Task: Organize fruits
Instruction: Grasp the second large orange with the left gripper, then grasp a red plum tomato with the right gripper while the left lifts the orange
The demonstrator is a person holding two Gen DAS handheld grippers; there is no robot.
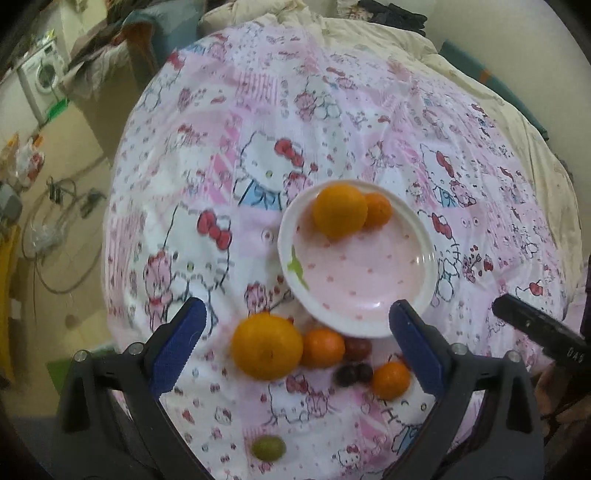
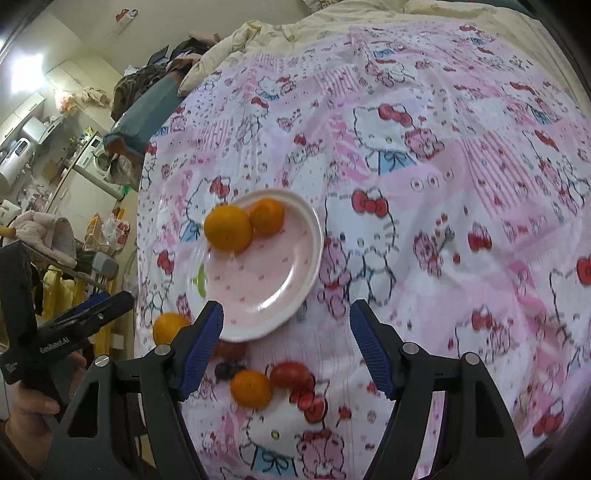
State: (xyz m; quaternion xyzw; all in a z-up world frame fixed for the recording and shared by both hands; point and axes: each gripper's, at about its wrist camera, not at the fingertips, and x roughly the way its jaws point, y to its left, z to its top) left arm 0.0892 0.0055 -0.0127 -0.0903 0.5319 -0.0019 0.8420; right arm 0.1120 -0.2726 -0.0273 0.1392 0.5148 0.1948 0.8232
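Note:
A pink dotted plate (image 1: 364,275) (image 2: 266,275) lies on the cartoon-print cloth and holds a large orange (image 1: 340,210) (image 2: 228,229) and a small orange (image 1: 379,208) (image 2: 266,216). In front of the plate, loose on the cloth, lie a big orange (image 1: 266,347) (image 2: 169,326), a small orange (image 1: 323,348), another small orange (image 1: 390,380) (image 2: 251,388), dark grapes (image 1: 352,373) (image 2: 225,370), a red tomato (image 2: 291,374) and a green grape (image 1: 268,447). My left gripper (image 1: 299,332) hovers open above this loose fruit. My right gripper (image 2: 286,332) is open too, holding nothing, near the plate's front edge.
The cloth (image 1: 258,110) covers a bed, with a cream quilt (image 1: 369,33) bunched at the far end. Off the bed's left edge are the floor with cables (image 1: 55,229), a washing machine (image 1: 40,77) and room clutter (image 2: 55,236). A hand (image 2: 33,402) holds the left gripper's handle.

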